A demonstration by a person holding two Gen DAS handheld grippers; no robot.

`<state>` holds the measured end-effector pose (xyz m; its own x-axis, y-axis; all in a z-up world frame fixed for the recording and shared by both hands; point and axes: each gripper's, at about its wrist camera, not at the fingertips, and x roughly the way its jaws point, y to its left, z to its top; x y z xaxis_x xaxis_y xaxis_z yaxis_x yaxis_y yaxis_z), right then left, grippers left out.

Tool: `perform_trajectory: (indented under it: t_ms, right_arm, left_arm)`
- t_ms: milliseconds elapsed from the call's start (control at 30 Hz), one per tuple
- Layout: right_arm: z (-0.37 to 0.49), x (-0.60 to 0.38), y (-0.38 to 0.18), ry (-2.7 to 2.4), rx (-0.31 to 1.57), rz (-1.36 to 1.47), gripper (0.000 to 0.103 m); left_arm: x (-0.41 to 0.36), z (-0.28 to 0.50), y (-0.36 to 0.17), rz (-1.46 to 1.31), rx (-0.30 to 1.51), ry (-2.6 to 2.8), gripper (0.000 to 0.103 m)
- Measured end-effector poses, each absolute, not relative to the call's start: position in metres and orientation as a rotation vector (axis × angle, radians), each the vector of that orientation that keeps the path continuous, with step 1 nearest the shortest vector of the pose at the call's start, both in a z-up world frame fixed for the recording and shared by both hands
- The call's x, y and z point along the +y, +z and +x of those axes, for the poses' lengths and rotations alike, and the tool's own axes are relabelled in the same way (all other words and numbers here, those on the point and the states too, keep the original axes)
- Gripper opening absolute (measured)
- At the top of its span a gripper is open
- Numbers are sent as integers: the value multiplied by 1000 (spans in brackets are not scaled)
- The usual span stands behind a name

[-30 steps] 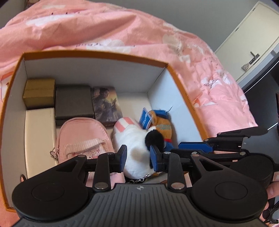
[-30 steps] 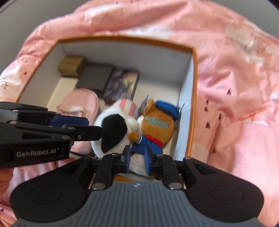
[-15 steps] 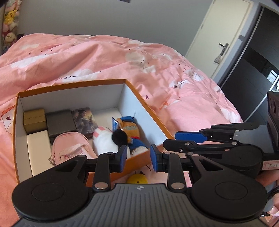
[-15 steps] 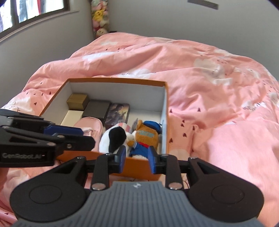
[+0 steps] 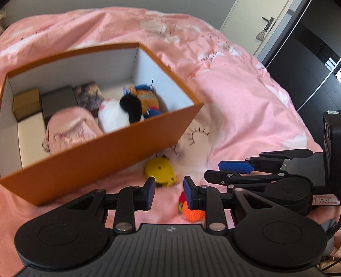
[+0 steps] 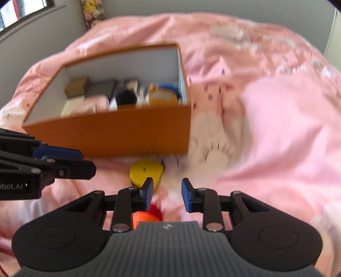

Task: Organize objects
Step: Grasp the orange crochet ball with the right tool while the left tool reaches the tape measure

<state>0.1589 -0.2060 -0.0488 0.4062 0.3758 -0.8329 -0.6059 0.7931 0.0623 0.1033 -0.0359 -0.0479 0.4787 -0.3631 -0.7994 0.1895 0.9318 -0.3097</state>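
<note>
An orange box (image 5: 96, 162) with white inner walls sits on the pink duvet, also in the right wrist view (image 6: 119, 132). Inside lie a white-and-black plush (image 5: 115, 115), an orange bear plush (image 5: 147, 98), a pink pouch (image 5: 70, 130) and several small boxes. A yellow toy (image 5: 159, 170) lies on the duvet against the box's near wall. Closer in is an orange-and-red knitted toy (image 5: 191, 213), partly hidden by my fingers. My left gripper (image 5: 168, 187) hovers over these two toys, jaws a little apart and empty. My right gripper (image 6: 166, 187) hangs beside it, open and empty, above the yellow toy (image 6: 145, 170).
The rumpled pink duvet (image 5: 245, 95) covers the whole bed. A pale door (image 5: 255, 21) and dark glass panels (image 5: 309, 74) stand to the right. A window and a pile of plush toys (image 6: 93, 10) are by the far wall.
Both grippers have drawn back out of the box toward its near side. The right jaws have widened, leaving the bear plush in the box. The yellow and orange toys have come into view.
</note>
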Motion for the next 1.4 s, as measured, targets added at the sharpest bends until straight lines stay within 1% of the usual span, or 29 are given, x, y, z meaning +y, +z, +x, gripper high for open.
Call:
perform_trajectory:
  t_ms: [367, 400, 533, 667, 800, 867, 1067, 1133, 1200, 1233, 1300, 1400]
  right_arm:
    - [155, -207, -80, 614, 1092, -285, 31]
    - [155, -207, -81, 618, 1094, -285, 31]
    - [155, -203, -83, 651, 1098, -291, 37]
    - [150, -197, -81, 708, 1088, -310, 38]
    - [146, -188, -87, 761, 1125, -341, 39]
    - [145, -185, -92, 757, 1141, -365, 41]
    - [153, -190, -98, 752, 1180, -317, 41]
    - [154, -192, -93, 751, 1166, -310, 40]
    - [158, -195, -86, 734, 1131, -308, 40]
    - [162, -198, -82, 719, 1112, -306, 40]
    - [171, -204, -74, 675, 1070, -303, 40]
    - [186, -214, -69, 598, 1015, -307, 40]
  left_arm:
    - [-18, 105, -88, -293, 1138, -309, 32]
    - [-18, 106, -89, -297, 1146, -311, 32]
    - [-18, 107, -92, -296, 1159, -306, 32]
    - [-18, 110, -94, -294, 1170, -300, 32]
    - [-18, 111, -95, -279, 1175, -290, 32]
    - [-18, 111, -96, -277, 1179, -286, 32]
    - [-22, 114, -94, -264, 1168, -287, 33]
    - [-25, 118, -94, -251, 1156, -287, 36]
    - [-30, 123, -93, -236, 1135, -287, 45]
    - [-34, 126, -92, -225, 1124, -289, 46]
    - [-42, 132, -92, -198, 1097, -288, 55]
    - [-58, 142, -97, -153, 1072, -288, 66]
